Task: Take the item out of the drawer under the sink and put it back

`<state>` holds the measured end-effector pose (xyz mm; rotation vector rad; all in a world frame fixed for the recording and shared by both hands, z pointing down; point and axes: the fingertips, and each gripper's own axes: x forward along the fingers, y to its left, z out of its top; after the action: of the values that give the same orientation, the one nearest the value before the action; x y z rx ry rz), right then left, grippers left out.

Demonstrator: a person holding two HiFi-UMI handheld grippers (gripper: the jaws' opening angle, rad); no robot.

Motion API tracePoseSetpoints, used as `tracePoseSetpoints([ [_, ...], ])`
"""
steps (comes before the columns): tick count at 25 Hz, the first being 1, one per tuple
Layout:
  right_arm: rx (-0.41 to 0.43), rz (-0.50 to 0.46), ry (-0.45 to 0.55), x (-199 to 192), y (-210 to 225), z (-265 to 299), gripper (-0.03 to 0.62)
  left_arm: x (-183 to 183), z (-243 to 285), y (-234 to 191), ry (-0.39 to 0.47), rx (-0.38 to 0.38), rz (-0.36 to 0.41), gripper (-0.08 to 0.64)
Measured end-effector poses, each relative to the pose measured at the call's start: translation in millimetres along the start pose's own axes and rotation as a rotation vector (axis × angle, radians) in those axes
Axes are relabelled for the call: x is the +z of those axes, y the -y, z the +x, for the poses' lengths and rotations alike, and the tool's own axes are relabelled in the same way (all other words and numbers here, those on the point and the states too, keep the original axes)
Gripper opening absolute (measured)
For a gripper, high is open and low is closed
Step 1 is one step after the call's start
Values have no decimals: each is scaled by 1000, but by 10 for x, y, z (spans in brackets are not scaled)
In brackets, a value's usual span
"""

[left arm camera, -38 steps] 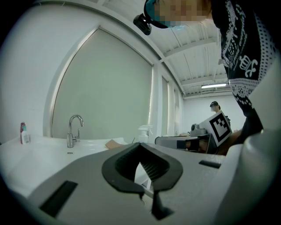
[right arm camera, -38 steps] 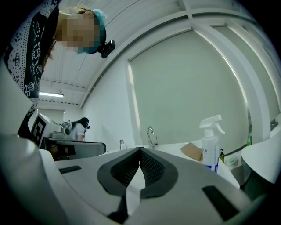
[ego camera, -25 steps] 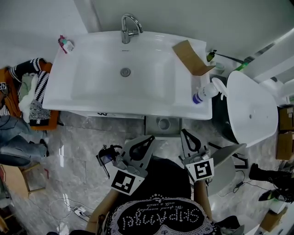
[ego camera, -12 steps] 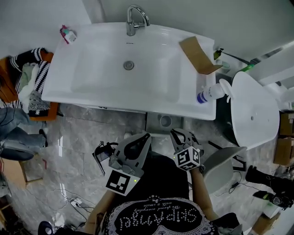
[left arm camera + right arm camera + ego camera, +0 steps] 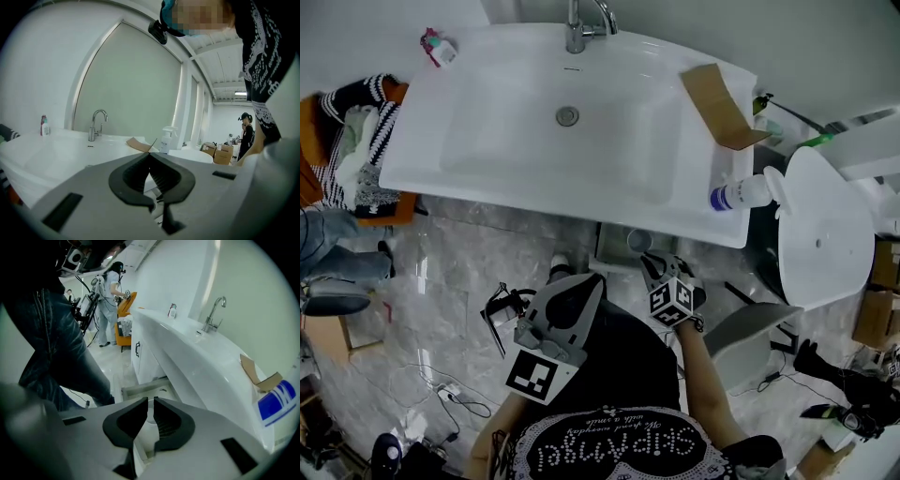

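Sink point(image 5: 534, 131): white, set at the far side. Drawer point(image 5: 605, 249) beneath it: pulled open. Left gripper point(image 5: 596, 281): jaws pressed together, empty. Right gripper point(image 5: 653, 265): held over the drawer, jaws opening, nothing gripped. Item point(image 5: 639, 241): round, pale, laid inside the drawer.

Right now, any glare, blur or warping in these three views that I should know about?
Head view: even light, the white sink nearly blown out, sheen on the marble floor. Left gripper view: strong fisheye, dark corners, faucet sharp, a mosaic patch at the top. Right gripper view: same warping, the sink's edge curved, the blue-labelled bottle blurred at the picture's edge.
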<state>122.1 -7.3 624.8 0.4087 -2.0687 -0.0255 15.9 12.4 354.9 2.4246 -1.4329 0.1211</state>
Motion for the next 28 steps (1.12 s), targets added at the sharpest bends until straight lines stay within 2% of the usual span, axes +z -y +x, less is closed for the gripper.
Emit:
tracePoseSetpoints([
  [17, 98, -51, -153, -459, -164, 613, 41, -100, 41, -95, -56, 47, -31, 0],
  [28, 171, -112, -211, -594, -216, 877, 68, -166, 134, -183, -103, 59, -52, 0],
])
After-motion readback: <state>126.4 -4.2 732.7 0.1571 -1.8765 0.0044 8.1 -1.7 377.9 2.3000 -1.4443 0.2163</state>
